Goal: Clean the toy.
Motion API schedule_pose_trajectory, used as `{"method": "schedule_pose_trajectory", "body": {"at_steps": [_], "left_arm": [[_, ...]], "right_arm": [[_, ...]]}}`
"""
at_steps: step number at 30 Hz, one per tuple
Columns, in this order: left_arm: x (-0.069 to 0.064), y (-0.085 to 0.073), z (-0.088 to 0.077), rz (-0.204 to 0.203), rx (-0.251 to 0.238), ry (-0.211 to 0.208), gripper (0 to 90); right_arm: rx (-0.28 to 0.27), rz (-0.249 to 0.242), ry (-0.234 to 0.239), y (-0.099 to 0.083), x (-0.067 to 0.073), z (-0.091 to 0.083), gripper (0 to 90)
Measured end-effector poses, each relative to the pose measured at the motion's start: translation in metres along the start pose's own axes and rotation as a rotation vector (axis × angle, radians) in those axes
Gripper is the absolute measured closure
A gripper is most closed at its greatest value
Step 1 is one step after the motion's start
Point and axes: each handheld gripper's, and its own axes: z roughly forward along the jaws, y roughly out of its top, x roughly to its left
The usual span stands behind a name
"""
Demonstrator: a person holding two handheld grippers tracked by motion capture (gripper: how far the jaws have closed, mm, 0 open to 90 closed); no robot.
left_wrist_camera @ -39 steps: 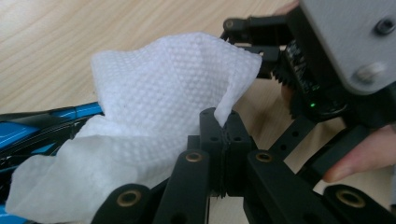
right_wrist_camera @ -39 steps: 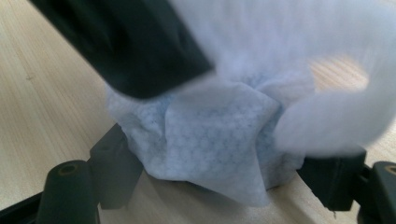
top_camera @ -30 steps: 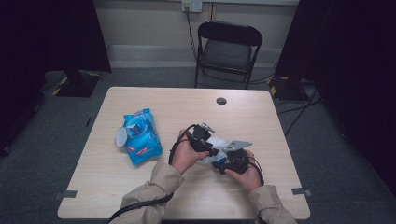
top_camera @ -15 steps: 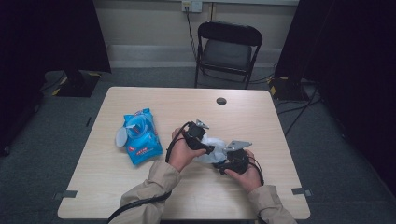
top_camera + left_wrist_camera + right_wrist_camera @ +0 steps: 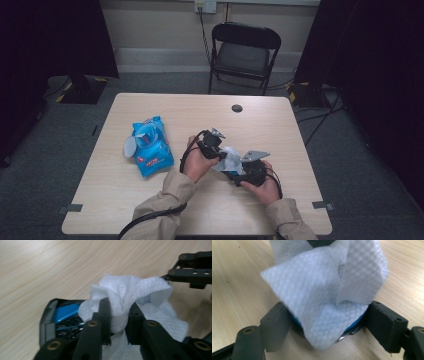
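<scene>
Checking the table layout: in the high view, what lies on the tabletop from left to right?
Blue wipes pack → left gripper → white wipe → right gripper.

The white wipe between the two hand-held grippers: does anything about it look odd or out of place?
Nothing looks damaged. The white wipe is bunched, not flat: the left hand-held gripper pinches a gathered fold, while the wipe drapes over a dark, blue-faced object held by the right hand-held gripper. The blue wipe pack lies open.

The white wipe (image 5: 329, 290) hides most of the blue-topped object (image 5: 354, 323) beneath.
</scene>
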Motion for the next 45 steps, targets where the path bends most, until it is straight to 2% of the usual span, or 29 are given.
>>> {"method": "schedule_pose_trajectory", "body": {"at_steps": [1, 3, 5, 6, 7, 8, 10, 11, 13, 16, 17, 21, 24, 31, 40, 45], "left_arm": [[-0.001, 0.001, -0.001, 0.001, 0.002, -0.010, 81.5], [-0.007, 0.002, -0.003, 0.000, -0.009, -0.059, 82.4], [-0.014, 0.004, -0.002, 0.018, 0.003, -0.104, 82.4], [-0.020, 0.004, 0.000, 0.032, 0.018, -0.118, 82.3], [-0.020, 0.004, 0.000, 0.032, 0.018, -0.118, 82.3], [-0.023, 0.003, 0.005, 0.030, 0.028, -0.143, 82.3], [-0.026, 0.002, 0.009, 0.033, 0.036, -0.161, 82.2], [-0.030, 0.000, 0.014, 0.055, 0.054, -0.163, 82.2], [-0.031, -0.001, 0.017, 0.062, 0.060, -0.154, 82.2], [-0.028, -0.003, 0.022, 0.046, 0.069, -0.148, 82.3], [-0.027, -0.003, 0.021, 0.049, 0.071, -0.151, 82.4], [-0.022, -0.002, 0.015, 0.055, 0.063, -0.115, 82.4], [-0.014, -0.001, 0.009, 0.052, 0.056, -0.084, 82.4], [0.000, 0.002, -0.002, 0.040, 0.060, -0.045, 82.8], [0.029, -0.001, -0.013, -0.018, 0.057, 0.036, 83.0], [0.040, -0.003, -0.018, -0.026, 0.065, 0.069, 83.1]], "right_arm": [[0.000, 0.000, 0.000, 0.000, 0.000, 0.000, 22.7], [0.000, 0.000, 0.000, 0.000, 0.000, 0.000, 22.7], [0.000, 0.000, 0.000, 0.000, 0.000, 0.000, 22.6], [-0.001, 0.001, 0.000, 0.000, 0.000, 0.000, 22.6], [-0.001, 0.001, 0.000, 0.000, 0.000, 0.000, 22.6], [0.000, 0.001, 0.000, 0.000, 0.000, 0.000, 22.7], [0.000, 0.002, 0.000, 0.000, 0.000, 0.000, 22.7], [0.000, 0.000, 0.000, 0.000, 0.000, 0.000, 22.7], [0.000, 0.000, 0.000, 0.000, 0.000, 0.000, 22.6], [0.001, 0.000, 0.000, 0.000, 0.000, 0.000, 22.7], [0.000, 0.000, 0.000, 0.000, 0.000, 0.000, 22.6], [0.000, 0.000, 0.000, 0.000, 0.000, 0.000, 22.6], [0.000, 0.000, 0.001, 0.000, 0.000, 0.000, 22.6], [0.000, -0.002, 0.001, 0.000, 0.000, 0.000, 22.7], [-0.001, -0.001, 0.002, 0.000, 0.000, 0.000, 22.7], [-0.001, -0.001, 0.001, 0.000, 0.000, 0.000, 22.7]]}}
